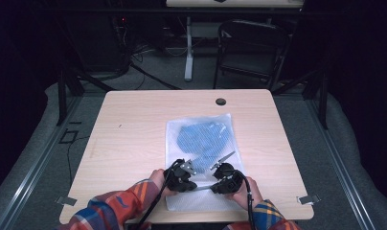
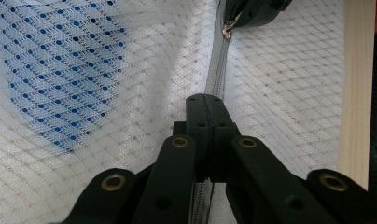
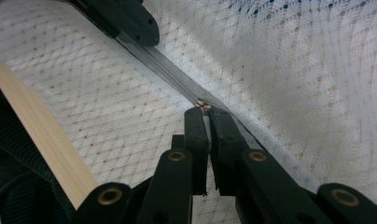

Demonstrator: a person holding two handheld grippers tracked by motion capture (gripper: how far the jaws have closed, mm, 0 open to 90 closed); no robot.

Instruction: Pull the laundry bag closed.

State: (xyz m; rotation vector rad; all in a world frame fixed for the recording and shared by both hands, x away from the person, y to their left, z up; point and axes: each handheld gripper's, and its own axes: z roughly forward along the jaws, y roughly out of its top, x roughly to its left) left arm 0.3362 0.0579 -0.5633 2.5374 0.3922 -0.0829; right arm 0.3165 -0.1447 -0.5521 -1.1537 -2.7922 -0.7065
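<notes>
A white mesh bag [image 1: 201,158] lies on the wooden table [image 1: 134,134] with a blue cloth [image 1: 203,136] inside it. A grey zipper [image 2: 217,74] runs along the bag's near end. My left gripper [image 2: 206,100] is shut on the zipper's tape, with the fabric pinched between its jaws. Facing it, my right gripper [image 3: 204,113] is shut on the small brass zipper pull [image 3: 204,105]. From above, the left gripper [image 1: 195,184] and the right gripper [image 1: 213,188] point at each other, tips close together. The right gripper [image 2: 252,9] and the pull [image 2: 227,31] show at the top of the left gripper view.
The table's near edge [image 2: 357,93] runs just beside the bag. A round cable hole [image 1: 221,101] sits at the far side of the table. A dark chair [image 1: 251,48] and a desk leg [image 1: 188,48] stand beyond it.
</notes>
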